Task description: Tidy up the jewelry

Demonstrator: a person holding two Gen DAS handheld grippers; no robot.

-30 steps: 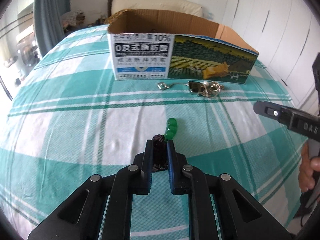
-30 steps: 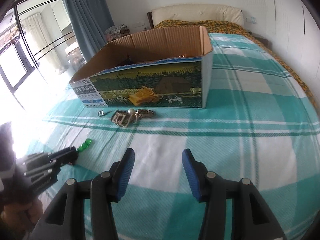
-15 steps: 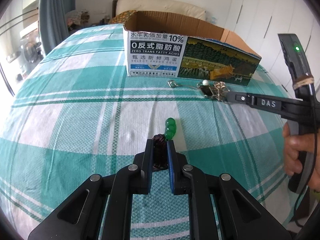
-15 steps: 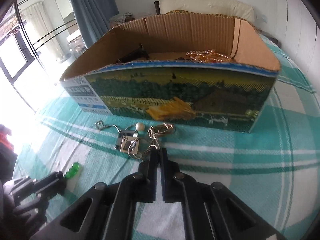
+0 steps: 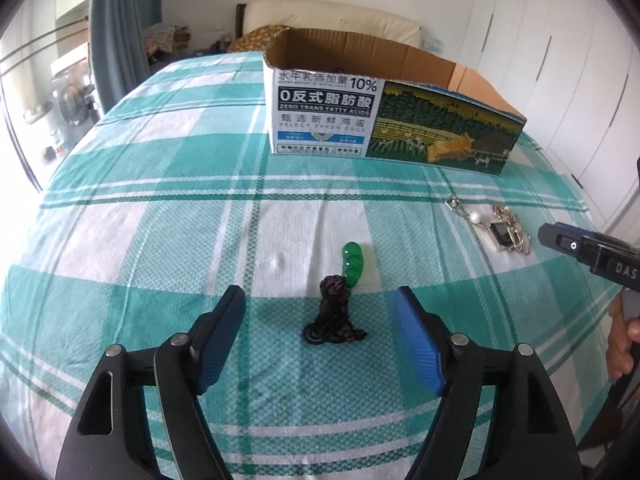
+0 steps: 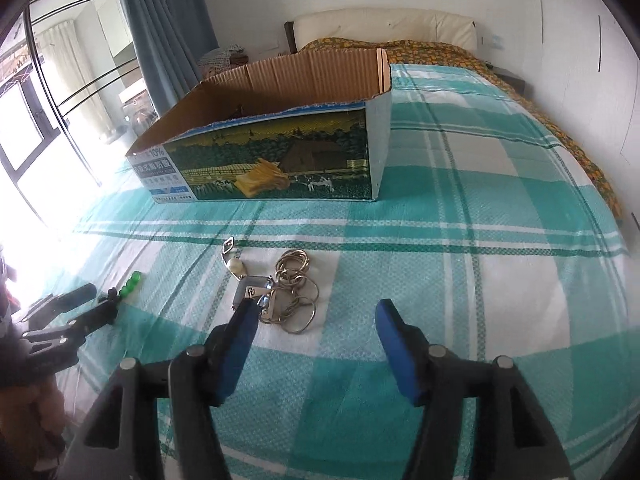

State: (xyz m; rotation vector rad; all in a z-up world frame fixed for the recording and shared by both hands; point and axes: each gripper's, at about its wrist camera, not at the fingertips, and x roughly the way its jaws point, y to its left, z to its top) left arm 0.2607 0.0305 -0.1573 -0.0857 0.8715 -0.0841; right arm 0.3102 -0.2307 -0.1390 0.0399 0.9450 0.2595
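— Spreading wide, my left gripper (image 5: 318,330) has just let its jaws open; the green pendant (image 5: 353,262) on its dark cord (image 5: 334,314) lies loose between them on the checked bedspread (image 5: 160,240), mid-bed.

— And your right?

— My right gripper (image 6: 316,346) has just opened too. The chain necklace (image 6: 286,290) lies by its left finger, ungripped, short of the box (image 6: 280,168) farther up the bed.

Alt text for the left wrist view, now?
Open left gripper over a green pendant on dark cord, lying on a teal plaid bedspread. Printed cardboard box behind; metal chain jewelry and right gripper at right.
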